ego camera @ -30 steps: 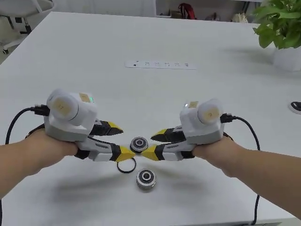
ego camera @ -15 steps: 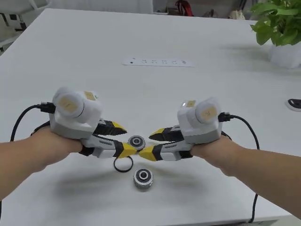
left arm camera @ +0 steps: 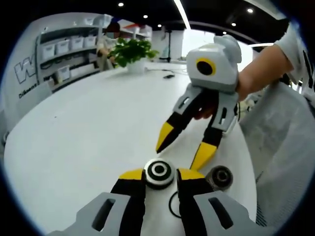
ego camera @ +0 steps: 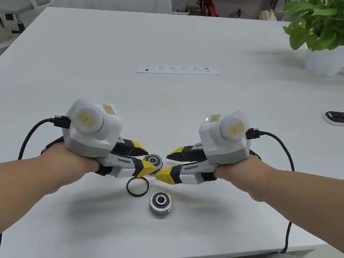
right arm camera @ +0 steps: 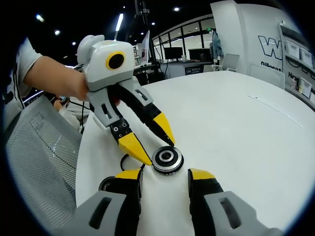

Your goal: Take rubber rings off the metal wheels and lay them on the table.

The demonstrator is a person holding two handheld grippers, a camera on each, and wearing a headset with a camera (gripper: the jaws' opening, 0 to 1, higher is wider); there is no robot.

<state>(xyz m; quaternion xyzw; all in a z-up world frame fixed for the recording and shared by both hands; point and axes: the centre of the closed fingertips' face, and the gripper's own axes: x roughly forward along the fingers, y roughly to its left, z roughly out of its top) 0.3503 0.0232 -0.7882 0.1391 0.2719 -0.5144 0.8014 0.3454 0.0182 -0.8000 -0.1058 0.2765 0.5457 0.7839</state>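
In the head view, a white table (ego camera: 107,54) runs across the whole frame. At the left, a black cable (ego camera: 29,138) curves up to the left gripper (ego camera: 144,157), which a hand holds at the lower left with its yellow-tipped jaws pointing toward the centre. In the left gripper view the two tips sit on either side of a metal wheel (ego camera: 153,160) and touch it, so the jaws are pinching the wheel. The right gripper view shows the same thing from the opposite side, with one tip under the wheel's edge and the other above it.

Just below the left gripper's tips, a loose black rubber ring (ego camera: 138,186) lies flat on the table, a little left of centre. To its lower right, near the bottom centre, a second wheel (ego camera: 160,201) rests on the table just beside the ring. The pictures do not show whether either wheel carries a ring.

A white power strip (ego camera: 177,69) lies well apart from all of this, at the upper centre.

Right of centre, the right gripper (ego camera: 166,165) faces the left one. Its jaws are spread and hold nothing, and its lower tip is just beside the pinched wheel. A potted plant (ego camera: 317,27) stands in the upper right corner.
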